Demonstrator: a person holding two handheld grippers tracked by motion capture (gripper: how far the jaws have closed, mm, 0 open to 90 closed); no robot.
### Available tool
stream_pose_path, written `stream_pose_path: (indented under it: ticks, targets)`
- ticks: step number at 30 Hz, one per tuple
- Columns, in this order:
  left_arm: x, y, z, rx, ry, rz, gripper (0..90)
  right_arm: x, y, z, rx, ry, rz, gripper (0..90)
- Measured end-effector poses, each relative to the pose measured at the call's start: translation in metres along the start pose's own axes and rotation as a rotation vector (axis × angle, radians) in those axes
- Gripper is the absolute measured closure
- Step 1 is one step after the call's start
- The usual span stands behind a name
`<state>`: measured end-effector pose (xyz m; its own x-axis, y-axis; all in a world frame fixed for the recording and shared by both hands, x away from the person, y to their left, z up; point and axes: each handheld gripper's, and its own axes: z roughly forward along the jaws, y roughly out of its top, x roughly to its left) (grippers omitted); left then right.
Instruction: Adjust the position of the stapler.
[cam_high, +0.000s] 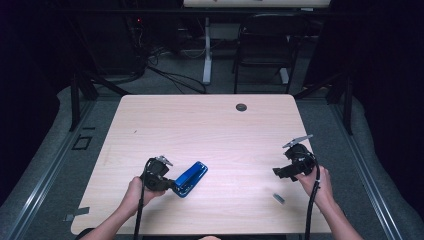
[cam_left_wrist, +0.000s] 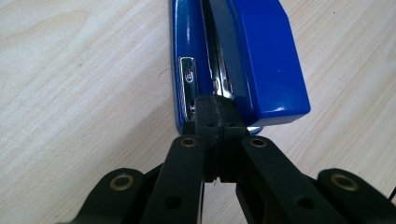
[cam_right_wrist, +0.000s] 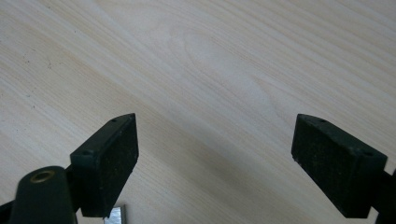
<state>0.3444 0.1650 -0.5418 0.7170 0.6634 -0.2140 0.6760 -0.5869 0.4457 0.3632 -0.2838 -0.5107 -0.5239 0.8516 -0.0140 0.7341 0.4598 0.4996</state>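
The left gripper (cam_left_wrist: 215, 112) has its jaws clamped on the near end of the blue stapler (cam_high: 190, 179), which lies on the table (cam_high: 210, 130) with its long axis running toward one o'clock, while the right gripper (cam_high: 284, 172), jaws spread and empty, hovers well apart at three o'clock.
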Motion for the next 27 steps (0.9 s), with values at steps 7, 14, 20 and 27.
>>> stream_pose_path:
  ticks: [7,14,20,27]
  targets:
    - [-0.006,0.002,0.003,-0.004,-0.026,0.019,90.0,-0.001,0.0,0.0,0.006,-0.004,-0.002,14.5]
    - [-0.019,0.006,0.009,-0.005,-0.037,0.066,90.0,-0.001,0.0,0.001,0.008,-0.001,-0.001,14.5]
    - [-0.019,0.007,0.01,-0.013,-0.051,0.062,90.0,-0.001,0.0,0.001,0.008,-0.001,0.0,14.5]
    - [-0.02,0.007,0.012,-0.018,-0.068,0.054,90.0,-0.001,0.001,0.002,0.01,0.008,-0.001,14.6]
